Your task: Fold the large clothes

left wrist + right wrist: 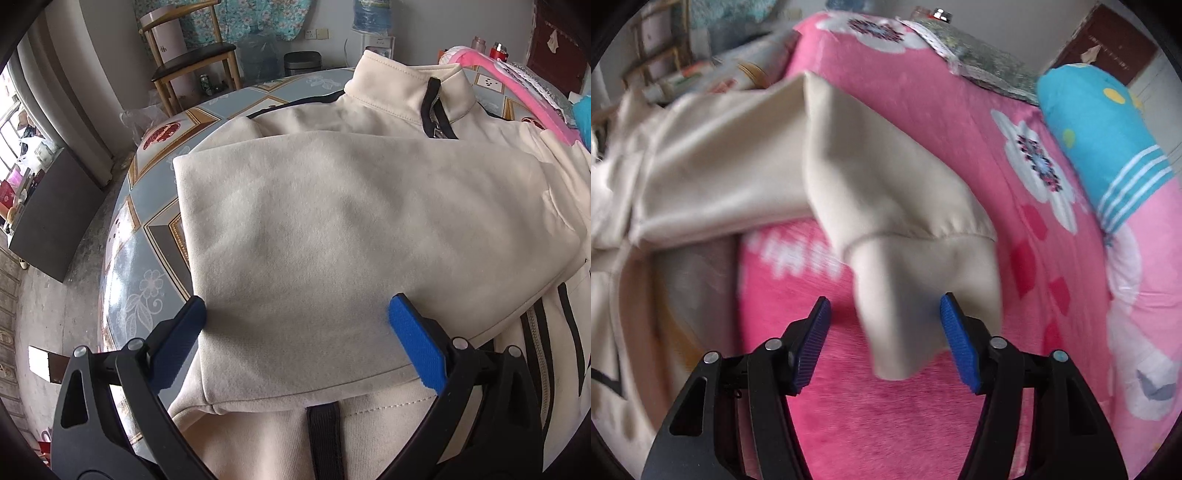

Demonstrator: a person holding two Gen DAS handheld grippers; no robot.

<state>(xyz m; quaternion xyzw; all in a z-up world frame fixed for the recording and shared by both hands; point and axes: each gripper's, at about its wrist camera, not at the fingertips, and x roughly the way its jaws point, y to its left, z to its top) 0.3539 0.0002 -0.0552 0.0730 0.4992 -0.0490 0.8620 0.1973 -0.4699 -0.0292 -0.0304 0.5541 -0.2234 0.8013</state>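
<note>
A cream zip-up jacket [351,221] with black trim and a stand collar [410,88] lies on the patterned table [140,266], its left side folded over the front. My left gripper [295,328] is open just above the folded panel, its blue pads either side of the cloth. In the right wrist view the jacket's right sleeve [879,177] hangs over the pink blanket [923,406]. Its cuff [916,306] lies between the blue pads of my open right gripper [884,339], close to the right pad. This view is motion-blurred.
The pink flowered blanket [517,99] lies at the table's right side with a blue pillow [1097,136] on it. A wooden chair [192,55], a bin [301,61] and a water dispenser [373,26] stand behind the table. A dark cabinet [48,218] is at the left.
</note>
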